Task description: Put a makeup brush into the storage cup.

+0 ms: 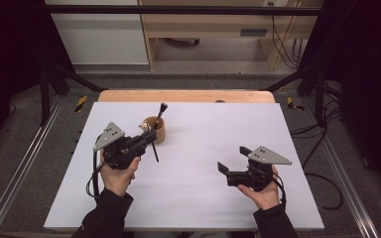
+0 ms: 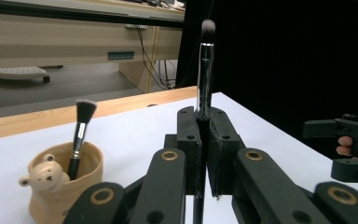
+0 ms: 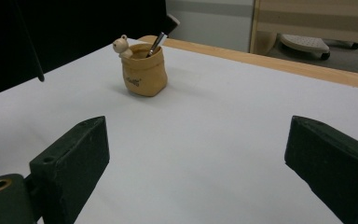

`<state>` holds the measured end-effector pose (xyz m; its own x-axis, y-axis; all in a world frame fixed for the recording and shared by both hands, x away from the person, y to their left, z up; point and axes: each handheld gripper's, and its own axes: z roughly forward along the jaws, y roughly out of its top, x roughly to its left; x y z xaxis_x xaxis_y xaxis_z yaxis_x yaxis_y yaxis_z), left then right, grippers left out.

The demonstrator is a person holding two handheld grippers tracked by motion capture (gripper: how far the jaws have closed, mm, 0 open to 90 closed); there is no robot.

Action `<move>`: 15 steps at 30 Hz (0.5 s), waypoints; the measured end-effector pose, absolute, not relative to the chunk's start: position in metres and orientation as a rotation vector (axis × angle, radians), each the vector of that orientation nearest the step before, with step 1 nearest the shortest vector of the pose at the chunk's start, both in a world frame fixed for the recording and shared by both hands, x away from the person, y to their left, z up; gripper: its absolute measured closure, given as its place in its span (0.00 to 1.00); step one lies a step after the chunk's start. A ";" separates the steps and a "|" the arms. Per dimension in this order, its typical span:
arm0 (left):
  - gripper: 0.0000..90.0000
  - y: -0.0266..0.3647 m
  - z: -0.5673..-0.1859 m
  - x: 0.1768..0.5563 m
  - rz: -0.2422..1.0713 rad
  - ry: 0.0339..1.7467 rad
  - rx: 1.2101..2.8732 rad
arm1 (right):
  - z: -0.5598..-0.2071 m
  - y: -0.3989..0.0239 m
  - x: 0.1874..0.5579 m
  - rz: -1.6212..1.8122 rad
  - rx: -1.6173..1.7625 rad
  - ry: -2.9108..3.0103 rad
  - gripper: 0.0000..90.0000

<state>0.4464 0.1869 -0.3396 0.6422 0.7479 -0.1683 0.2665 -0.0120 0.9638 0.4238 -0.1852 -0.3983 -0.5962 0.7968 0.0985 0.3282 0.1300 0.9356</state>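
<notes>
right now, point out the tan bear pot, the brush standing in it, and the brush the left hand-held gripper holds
tan bear-faced fabric pot (image 2: 85, 171): left gripper view, front wall.
black flat-topped brush in pot (image 2: 79, 135): left gripper view, silver ferrule.
slim black brush clamped in left hand-held gripper (image 2: 205, 70): left gripper view, ferrule above the jaws.

A big white table (image 1: 193, 198) fills the middle, with a strip of light wood (image 1: 186, 96) along its far edge at 12 o'clock. Behind it the floor (image 1: 188, 77) is grey. A wooden desk (image 1: 228, 25) stands at 12 o'clock, with black cables (image 1: 285, 44) hanging at 1 o'clock. Dark curtains (image 1: 10, 49) close in at 9 and 3 o'clock.
</notes>
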 end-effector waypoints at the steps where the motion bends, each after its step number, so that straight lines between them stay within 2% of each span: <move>1: 0.94 0.188 -0.339 0.447 0.475 0.865 1.585 | -0.399 -0.187 0.424 1.463 1.090 1.978 0.08; 15: 0.94 0.201 -0.329 0.455 0.515 0.881 1.563 | -0.408 -0.218 0.413 1.435 1.124 1.918 0.07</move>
<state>0.4551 0.2006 -0.3291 0.6141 0.7743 -0.1529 0.2463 -0.0039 0.9692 0.4134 -0.2179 -0.4076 -0.5405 0.8367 0.0883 0.3213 0.1082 0.9408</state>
